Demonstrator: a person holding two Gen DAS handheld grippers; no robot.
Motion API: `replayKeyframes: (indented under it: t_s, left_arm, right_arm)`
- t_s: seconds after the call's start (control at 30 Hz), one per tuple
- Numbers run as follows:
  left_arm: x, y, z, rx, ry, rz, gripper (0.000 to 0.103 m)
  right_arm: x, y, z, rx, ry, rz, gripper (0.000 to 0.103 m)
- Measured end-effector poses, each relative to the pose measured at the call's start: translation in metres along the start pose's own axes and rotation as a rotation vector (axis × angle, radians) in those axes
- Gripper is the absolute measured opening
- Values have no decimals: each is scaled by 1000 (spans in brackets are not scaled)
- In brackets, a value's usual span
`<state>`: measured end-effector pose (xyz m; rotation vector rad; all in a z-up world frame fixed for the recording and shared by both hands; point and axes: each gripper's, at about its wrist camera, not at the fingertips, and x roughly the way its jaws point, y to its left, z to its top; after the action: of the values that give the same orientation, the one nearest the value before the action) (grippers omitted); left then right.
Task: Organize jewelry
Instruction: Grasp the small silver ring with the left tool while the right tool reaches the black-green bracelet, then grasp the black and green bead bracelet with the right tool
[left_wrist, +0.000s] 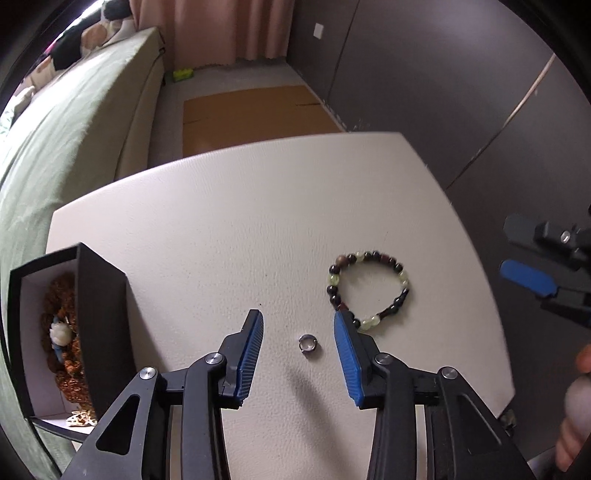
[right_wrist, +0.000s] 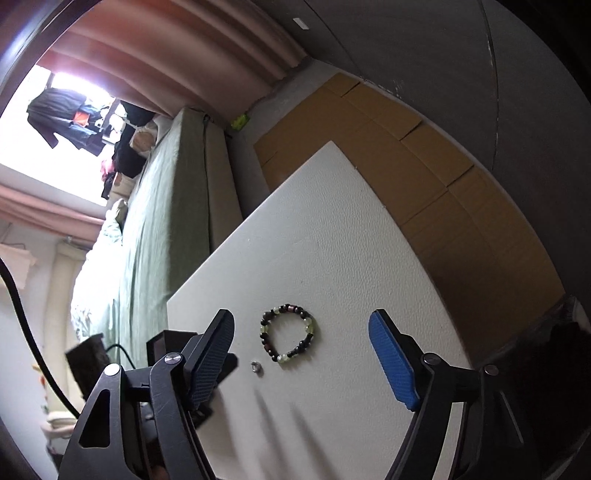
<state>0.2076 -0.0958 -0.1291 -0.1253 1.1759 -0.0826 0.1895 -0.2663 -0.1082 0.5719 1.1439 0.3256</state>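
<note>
Wide-spread, the left gripper (left_wrist: 298, 328) hovers with the small silver ring (left_wrist: 306, 343) lying between its blue pads on the white tabletop (left_wrist: 229, 221). Just beside the ring lies a beaded bracelet (left_wrist: 368, 288), near the right edge. At the left edge stands an open black jewelry box (left_wrist: 92, 325) holding brown beads. Right gripper (right_wrist: 301, 334) also gapes wide, empty, facing the bracelet.

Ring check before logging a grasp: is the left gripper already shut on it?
No, the ring lies on the table between the open left gripper.

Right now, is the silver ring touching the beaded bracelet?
Apart. The left wrist view shows bare white table between the ring and the bracelet.
</note>
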Motion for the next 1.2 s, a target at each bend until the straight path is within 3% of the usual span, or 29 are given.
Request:
replayKeyframes:
  t_s: [0.13,0.27,0.33,0.37,0.43,0.57,0.87,1.2]
  left_arm:
    - [9,-7,-6,33,9,21,35]
    - [15,-10,-11,54,16,37,32]
    - [15,-12,-12,67,9,56,23]
    - [15,-11,-12,64,5,59,12]
    - [14,-2,-11,26,0,20,12]
    - [-1,11,-8,-11,-50,24,12]
    - [-33,43,-4,-87,-119,11,12]
    - [-57,70,-6,-138,-175,-3,12]
  right_arm:
    - [4,0,0,-3,10,-9,74]
    - [7,5,-1,-38,13,-72,74]
    - [10,6,-1,-42,19,-82,74]
    - [10,5,-1,-42,22,-82,74]
    - [11,5,0,-46,21,-97,74]
    - [18,6,-1,-69,31,-127,67]
    - [46,23,-9,-176,78,-206,63]
    - [80,45,-17,-327,113,-368,52]
